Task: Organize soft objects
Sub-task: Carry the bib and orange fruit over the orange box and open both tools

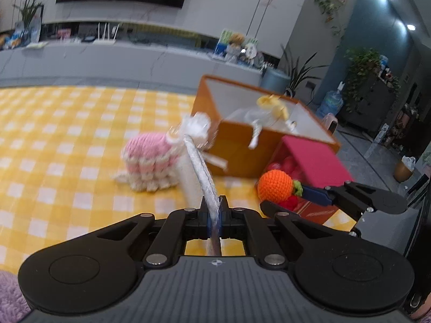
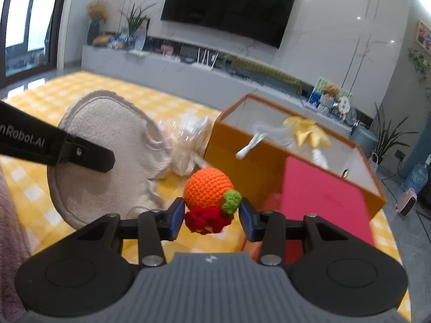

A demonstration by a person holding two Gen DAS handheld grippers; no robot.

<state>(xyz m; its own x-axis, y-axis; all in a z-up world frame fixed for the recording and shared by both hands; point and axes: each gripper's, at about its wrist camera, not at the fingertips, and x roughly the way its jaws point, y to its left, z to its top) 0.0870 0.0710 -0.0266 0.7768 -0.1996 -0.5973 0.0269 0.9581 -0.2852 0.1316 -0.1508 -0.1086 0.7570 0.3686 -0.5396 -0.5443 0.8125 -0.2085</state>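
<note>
My left gripper is shut on the rim of a round beige plush pad, which the left wrist view shows edge-on, lifted over the yellow checked cloth. My right gripper is shut on a crocheted orange toy with a green leaf and a red knitted part, held in the air; the same toy appears at the right of the left wrist view. An open orange box with a white inside stands behind both, holding a wrapped item with a yellow top.
A pink-and-white knitted item in clear wrap lies left of the box. A red box lies against the orange box's front, its open side facing left. Purple fluffy fabric is at the near left. A TV console runs along the far wall.
</note>
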